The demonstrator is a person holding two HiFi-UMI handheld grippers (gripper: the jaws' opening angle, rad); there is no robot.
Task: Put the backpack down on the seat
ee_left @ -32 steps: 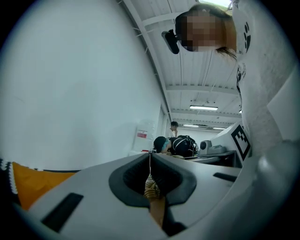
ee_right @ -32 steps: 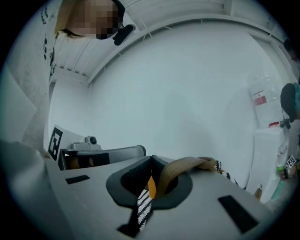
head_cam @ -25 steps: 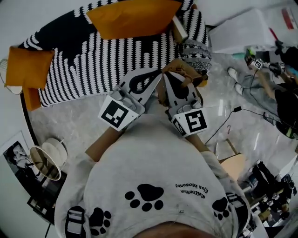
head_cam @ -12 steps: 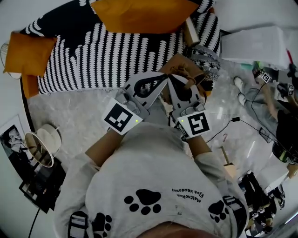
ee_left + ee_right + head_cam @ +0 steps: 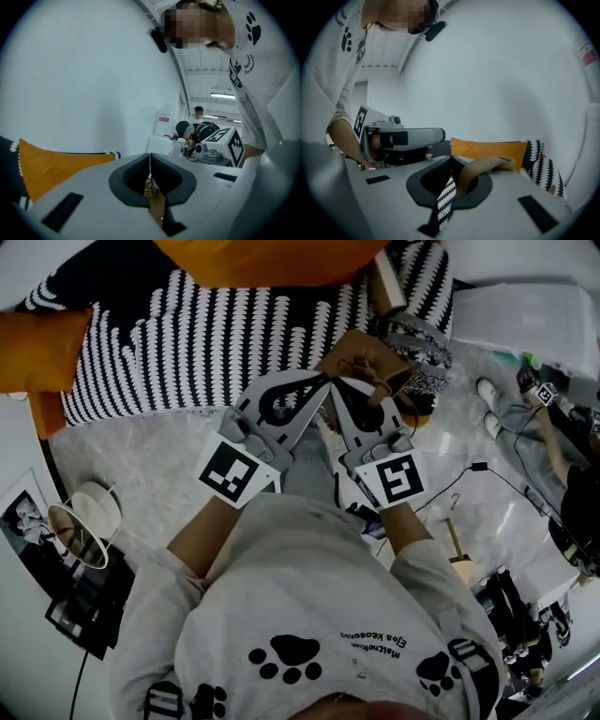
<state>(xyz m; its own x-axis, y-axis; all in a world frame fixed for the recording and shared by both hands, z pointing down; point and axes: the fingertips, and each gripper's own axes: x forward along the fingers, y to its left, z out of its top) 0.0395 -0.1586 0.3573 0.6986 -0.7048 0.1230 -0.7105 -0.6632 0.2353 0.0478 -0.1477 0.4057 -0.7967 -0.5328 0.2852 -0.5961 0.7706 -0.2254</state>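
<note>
1. Far left of the left gripper (image 5: 321, 385), an orange pillow (image 5: 37, 357) lies at the end of the seat (image 5: 216, 343). The striped cover spreads ahead of both grippers, with bare room on it in front of the left one.
2. The left gripper's jaws are pressed together on a thin brown strap (image 5: 157, 206). Only a narrow bit sits between the pads, so a jerk or a swing of the load could, I judge, pull it out.
3. The right gripper (image 5: 343, 390) is just beside the left, their tips nearly meeting. Its jaws are clamped on a patterned strap (image 5: 445, 199), and a tan handle (image 5: 487, 166) loops over them.
4. The backpack (image 5: 380, 360) hangs just beyond and to the right of the right gripper's tips, near the seat's right end. I cannot tell whether its bottom touches the cover.
5. Set down where it hangs, it may land on the seat's edge and tip off to the floor. Carrying it left, further over the cover, would lower that risk.
6. If one gripper lets go before the other, the weight falls on a single strap. The bag could then twist, swing or drop lopsided.
7. Lowering too fast could let it flop forward, since the straps are soft and give no control of its tilt.
8. Right of the right gripper, a cable (image 5: 459, 479) trails on the floor. A step that way could snag a foot and jolt both grips.
</note>
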